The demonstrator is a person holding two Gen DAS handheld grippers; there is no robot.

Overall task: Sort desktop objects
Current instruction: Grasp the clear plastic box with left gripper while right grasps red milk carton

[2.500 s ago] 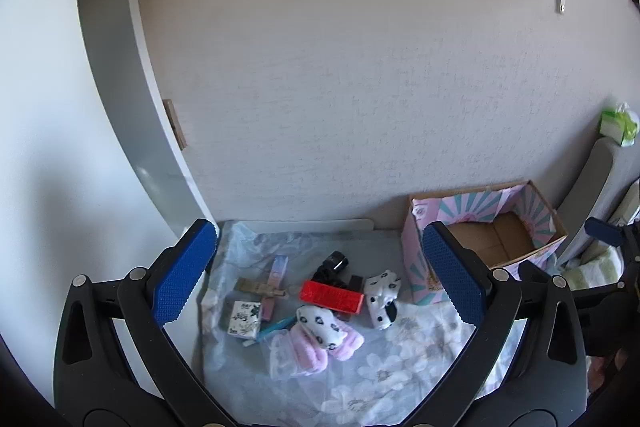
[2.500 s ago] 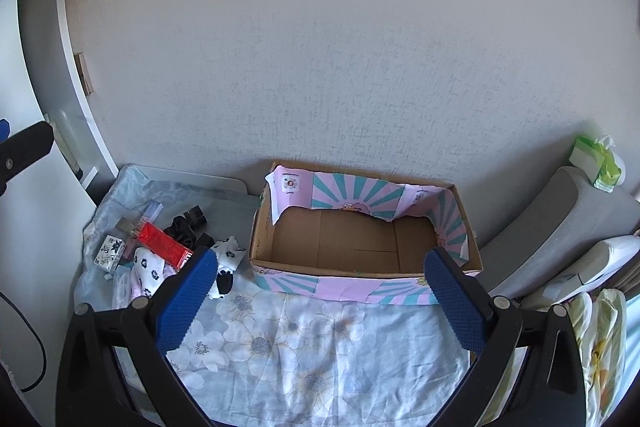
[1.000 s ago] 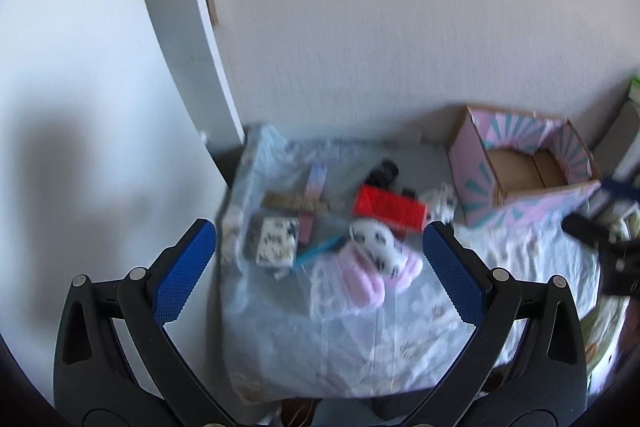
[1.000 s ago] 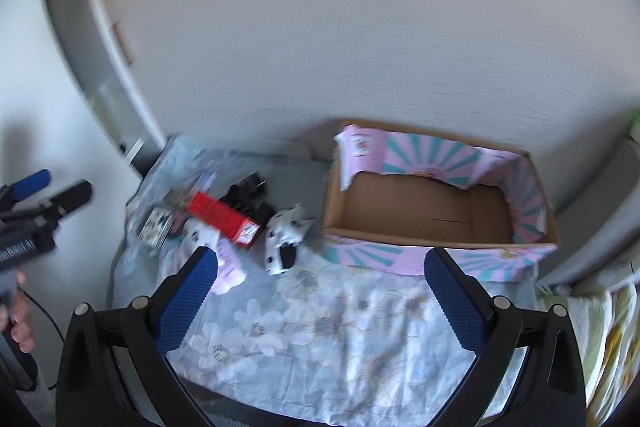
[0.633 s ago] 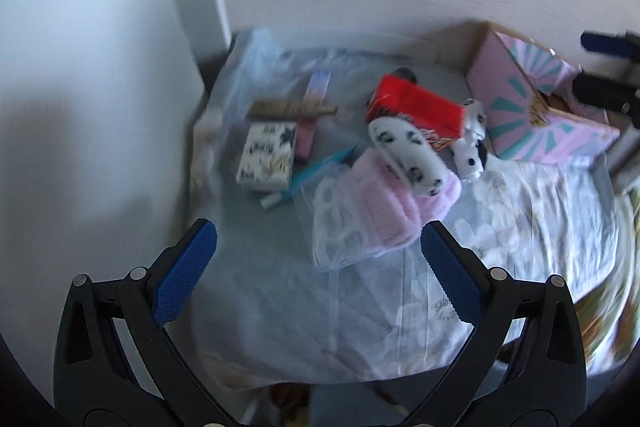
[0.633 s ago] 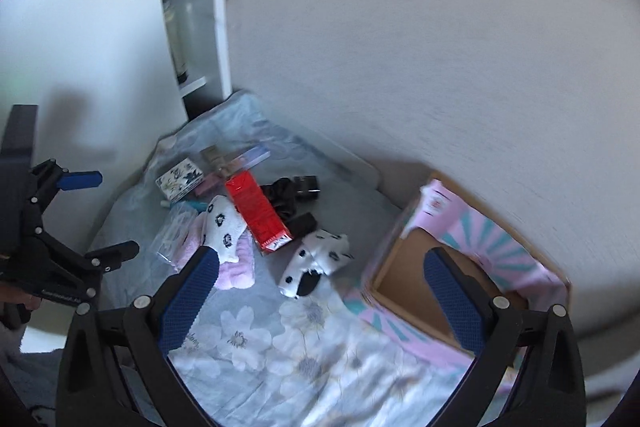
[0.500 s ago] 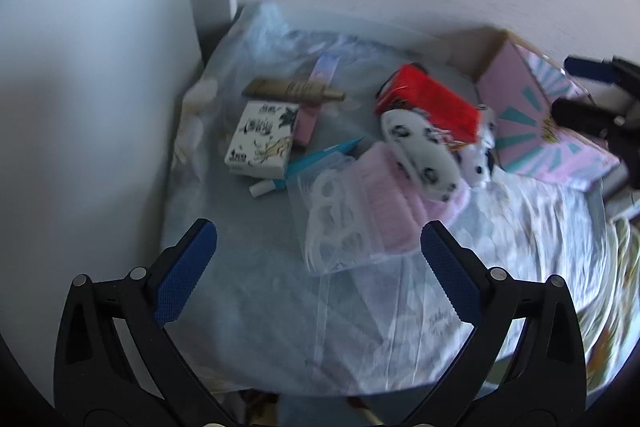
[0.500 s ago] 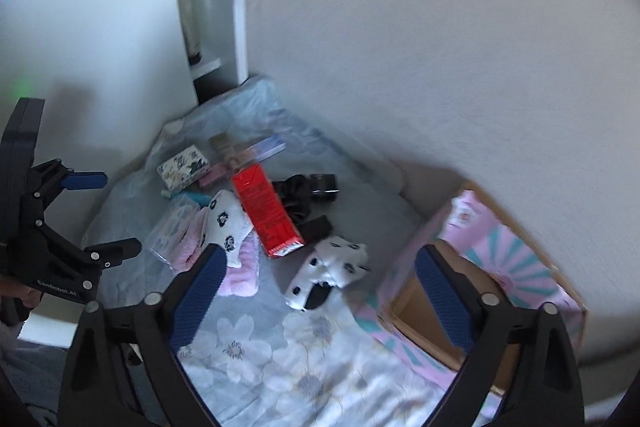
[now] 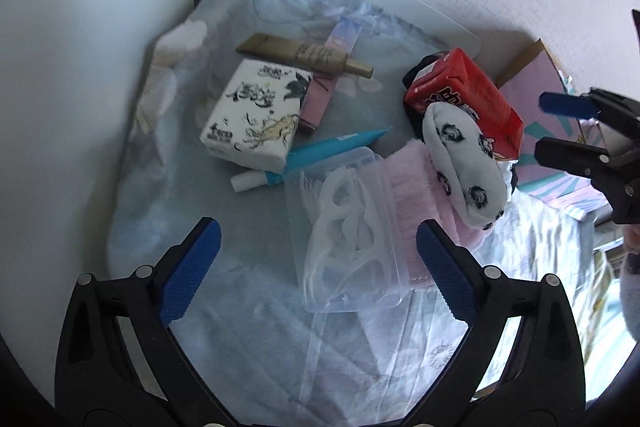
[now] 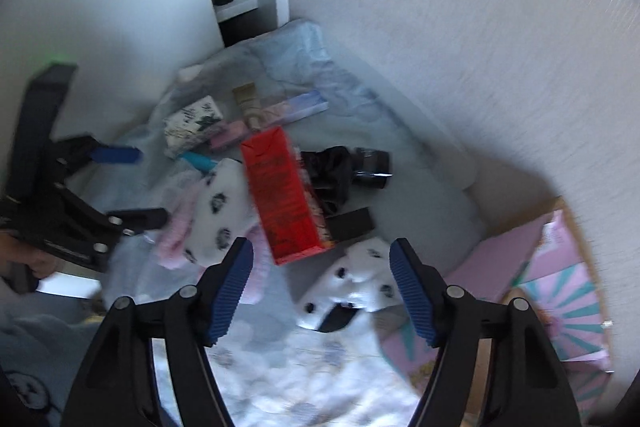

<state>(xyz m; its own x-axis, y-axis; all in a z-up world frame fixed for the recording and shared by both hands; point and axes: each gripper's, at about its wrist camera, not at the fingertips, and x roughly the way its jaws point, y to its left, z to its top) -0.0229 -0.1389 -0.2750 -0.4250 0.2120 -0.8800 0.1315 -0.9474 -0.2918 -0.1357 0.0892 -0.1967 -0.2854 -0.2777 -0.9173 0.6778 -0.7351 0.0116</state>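
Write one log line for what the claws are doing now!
left claw: open, over clear plastic bag | right claw: open, near red carton | nothing held

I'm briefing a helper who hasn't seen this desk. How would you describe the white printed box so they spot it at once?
Start at the pile on the pale blue cloth, at its end nearest the white side panel. The white printed box lies there, resting on the blue tube, beside the beige tube. It alone is white with black ink drawings.

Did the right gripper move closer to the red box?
Yes. The right gripper has come down and left; the red box now lies just ahead, the pink box off right.
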